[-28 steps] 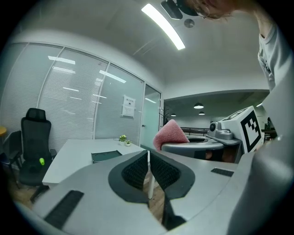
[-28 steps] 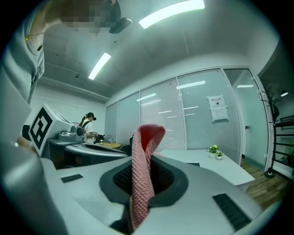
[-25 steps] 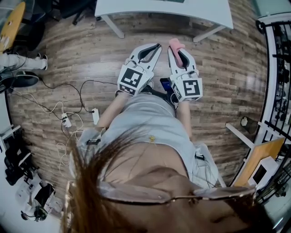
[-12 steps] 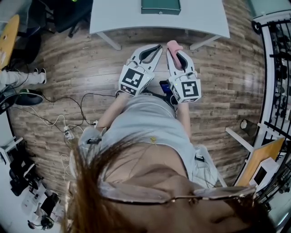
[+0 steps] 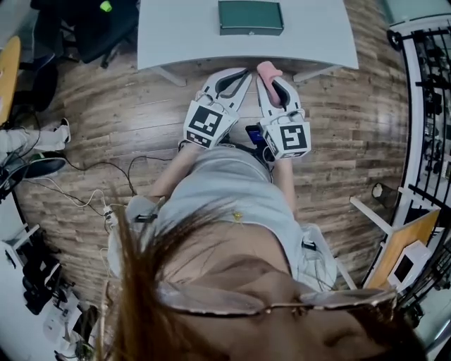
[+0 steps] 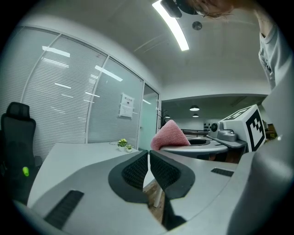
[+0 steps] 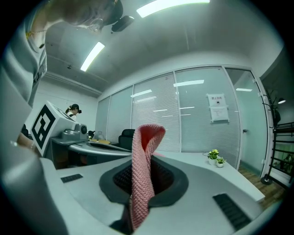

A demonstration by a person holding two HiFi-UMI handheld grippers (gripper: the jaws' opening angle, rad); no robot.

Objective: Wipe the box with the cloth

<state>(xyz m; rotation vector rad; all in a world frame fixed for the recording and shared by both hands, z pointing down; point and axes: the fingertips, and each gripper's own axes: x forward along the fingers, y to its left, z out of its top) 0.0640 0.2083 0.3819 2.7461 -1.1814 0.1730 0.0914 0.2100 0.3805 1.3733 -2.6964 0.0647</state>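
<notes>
Wood floor (image 5: 141,120), white worktop (image 5: 176,35): the green box (image 5: 250,17) lies ahead of both jaws. My right gripper (image 7: 143,181) is clamped on the pink cloth (image 7: 141,156) mid-fold (soft, floppy; its loop past the tips should do the wiping). The left gripper (image 6: 149,160) has its jaws together, empty.

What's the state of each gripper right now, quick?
Left gripper: shut, nothing between its jaws.
Right gripper: shut on the pink cloth.
</notes>
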